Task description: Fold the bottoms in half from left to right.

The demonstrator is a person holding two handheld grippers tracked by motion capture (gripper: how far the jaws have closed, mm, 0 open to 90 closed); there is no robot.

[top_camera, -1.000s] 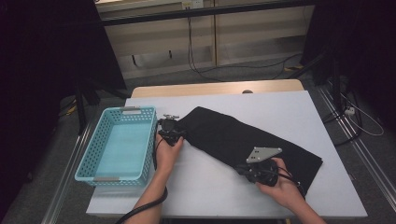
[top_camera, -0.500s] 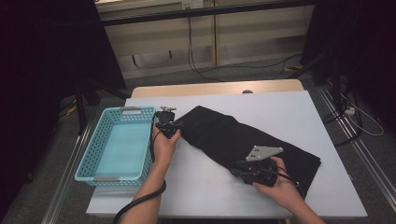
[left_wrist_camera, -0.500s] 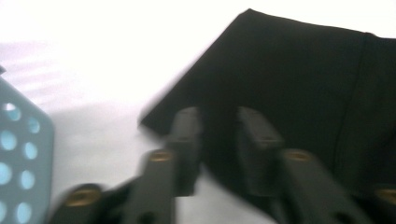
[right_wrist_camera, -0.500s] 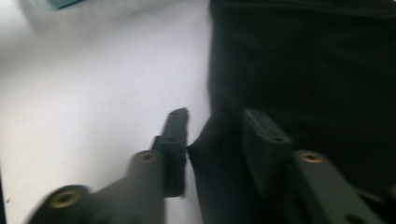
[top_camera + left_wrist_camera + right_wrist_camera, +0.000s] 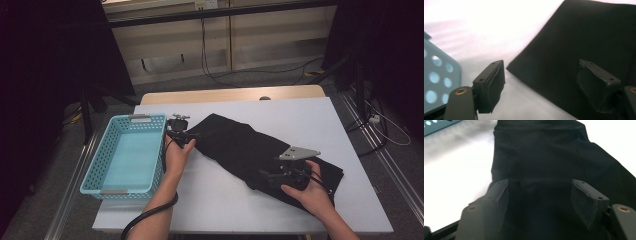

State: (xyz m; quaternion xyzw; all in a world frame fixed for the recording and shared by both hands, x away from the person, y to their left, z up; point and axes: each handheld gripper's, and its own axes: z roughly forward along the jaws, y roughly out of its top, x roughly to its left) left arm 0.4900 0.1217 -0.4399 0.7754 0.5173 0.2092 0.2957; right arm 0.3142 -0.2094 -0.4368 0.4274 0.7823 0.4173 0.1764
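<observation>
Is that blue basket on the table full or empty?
Empty. The high view shows the blue basket with its bare floor and nothing inside; the black cloth lies outside it, flat on the table.

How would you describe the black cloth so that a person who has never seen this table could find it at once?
Look at the white table; a light blue basket stands at its left edge. To the right of it lies the black cloth, a long flat piece running slantwise toward the near right corner. It is the one dark, soft thing on the table.
</observation>
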